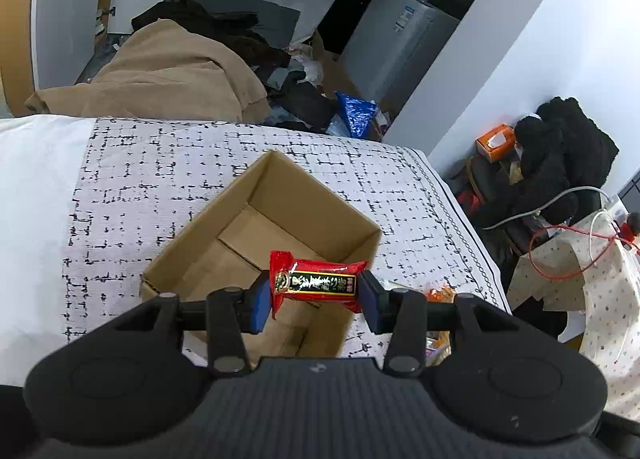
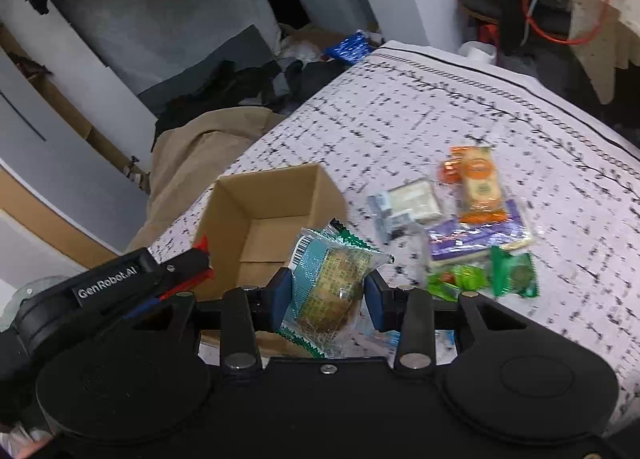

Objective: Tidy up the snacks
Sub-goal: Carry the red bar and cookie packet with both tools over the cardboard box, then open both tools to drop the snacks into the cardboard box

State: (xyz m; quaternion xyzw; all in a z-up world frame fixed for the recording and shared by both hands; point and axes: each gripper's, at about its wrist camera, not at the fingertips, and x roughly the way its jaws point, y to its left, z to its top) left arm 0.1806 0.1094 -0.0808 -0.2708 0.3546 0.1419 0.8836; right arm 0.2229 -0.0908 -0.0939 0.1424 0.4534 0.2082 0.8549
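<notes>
Between left gripper [image 1: 316,295] pads: red snack [image 1: 318,283].

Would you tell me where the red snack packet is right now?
In the left wrist view, the red snack packet is clamped between the left gripper pads, held above the near edge of the open cardboard box.

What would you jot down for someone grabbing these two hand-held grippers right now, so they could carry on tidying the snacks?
Left gripper: shut on a red snack bar, above the cardboard box.
Right gripper: shut on a wrapped round pastry, near the box's edge.
Box sits open on the patterned tablecloth; what shows of its inside is bare.
Left to do: drop both in, then fetch the loose snack pile to the box's right.
</notes>
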